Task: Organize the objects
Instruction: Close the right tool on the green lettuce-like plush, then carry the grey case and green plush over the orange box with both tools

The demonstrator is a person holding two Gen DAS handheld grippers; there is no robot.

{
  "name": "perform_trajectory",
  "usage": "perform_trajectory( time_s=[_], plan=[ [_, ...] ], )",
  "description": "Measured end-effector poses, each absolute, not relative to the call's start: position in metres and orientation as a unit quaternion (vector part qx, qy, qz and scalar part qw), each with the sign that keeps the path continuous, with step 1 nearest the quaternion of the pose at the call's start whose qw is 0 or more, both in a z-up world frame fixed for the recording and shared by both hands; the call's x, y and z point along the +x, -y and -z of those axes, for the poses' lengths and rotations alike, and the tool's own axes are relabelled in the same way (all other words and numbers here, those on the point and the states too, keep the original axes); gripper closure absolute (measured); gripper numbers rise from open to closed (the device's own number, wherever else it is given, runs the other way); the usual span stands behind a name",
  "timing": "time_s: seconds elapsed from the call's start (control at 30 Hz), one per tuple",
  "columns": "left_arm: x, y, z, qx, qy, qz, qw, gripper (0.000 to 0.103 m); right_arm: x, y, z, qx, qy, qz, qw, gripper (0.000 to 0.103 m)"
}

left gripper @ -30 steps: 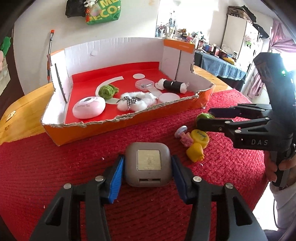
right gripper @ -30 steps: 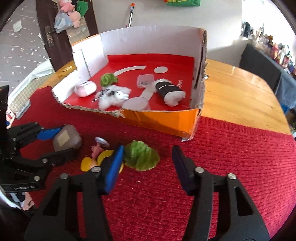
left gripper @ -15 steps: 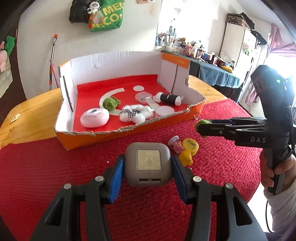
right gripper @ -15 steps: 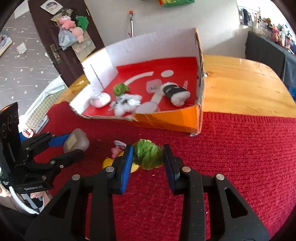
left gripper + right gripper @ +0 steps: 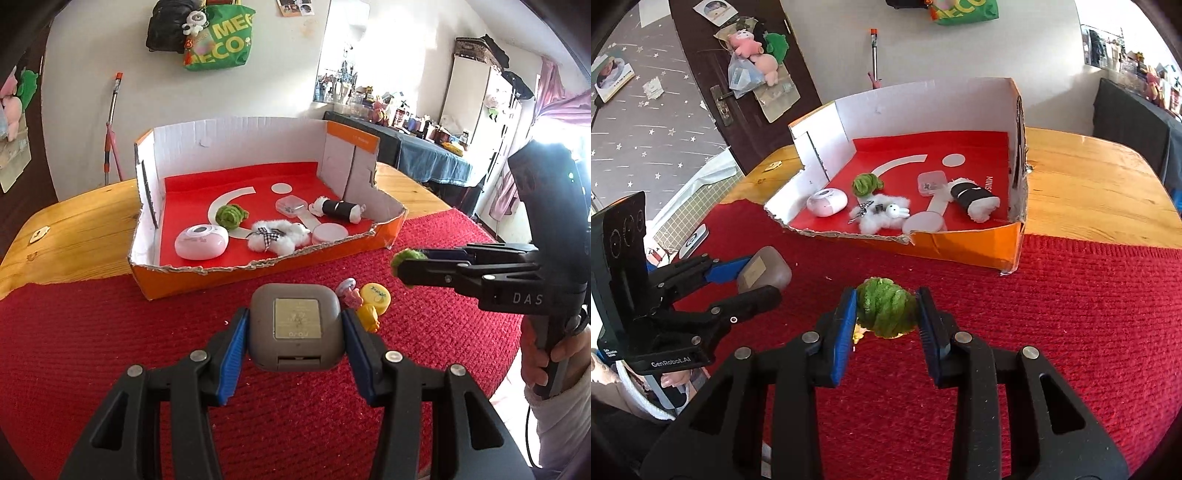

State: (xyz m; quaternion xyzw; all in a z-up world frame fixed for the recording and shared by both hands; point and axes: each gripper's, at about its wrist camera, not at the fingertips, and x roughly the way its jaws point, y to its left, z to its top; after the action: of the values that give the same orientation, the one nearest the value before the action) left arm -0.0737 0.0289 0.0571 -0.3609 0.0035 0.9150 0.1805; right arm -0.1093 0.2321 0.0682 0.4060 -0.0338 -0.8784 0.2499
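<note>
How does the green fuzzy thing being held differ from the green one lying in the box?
The held green ball is clamped between the right tool's pads, above the red mat; the boxed green ball lies free on the box's red floor. The held one shows rounder, the boxed one flatter. Both look like fuzzy green knitted lumps.

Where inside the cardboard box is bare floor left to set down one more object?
In the orange cardboard box, the red floor is bare along the white back wall, behind the green knitted ball and clear plastic case. The front strip is crowded: pink oval device, white fluffy toy, black-and-white plush roll. A smaller gap lies behind the pink device.
</note>
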Motion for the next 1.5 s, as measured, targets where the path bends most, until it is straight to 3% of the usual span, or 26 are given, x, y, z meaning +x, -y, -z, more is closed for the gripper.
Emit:
perform_trajectory(
  time_s=[0.4, 0.67, 1.03, 1.5],
  plan=[
    [-0.092, -0.015, -0.085, -0.351, 0.002, -0.921, 0.170, 0.051, -0.117, -0.216, -0.104, 0.388, 0.034, 0.878, 0.278, 0.072],
    [-0.164, -0.009, -0.109, -0.375, -0.009, -0.918, 0.132, 0.051, -0.178, -0.175, -0.132, 0.405, 0.015, 0.876, 0.262, 0.072],
    [-0.259, -0.007, -0.090, -0.444, -0.023, -0.892, 0.080, 0.051, -0.275, -0.159, -0.103, 0.477, 0.029, 0.856, 0.198, 0.072],
    [-0.300, -0.022, -0.069, -0.462, -0.065, -0.884, 0.033, 0.051, -0.329, -0.155, -0.074, 0.523, -0.068, 0.844, 0.102, 0.072]
  ],
)
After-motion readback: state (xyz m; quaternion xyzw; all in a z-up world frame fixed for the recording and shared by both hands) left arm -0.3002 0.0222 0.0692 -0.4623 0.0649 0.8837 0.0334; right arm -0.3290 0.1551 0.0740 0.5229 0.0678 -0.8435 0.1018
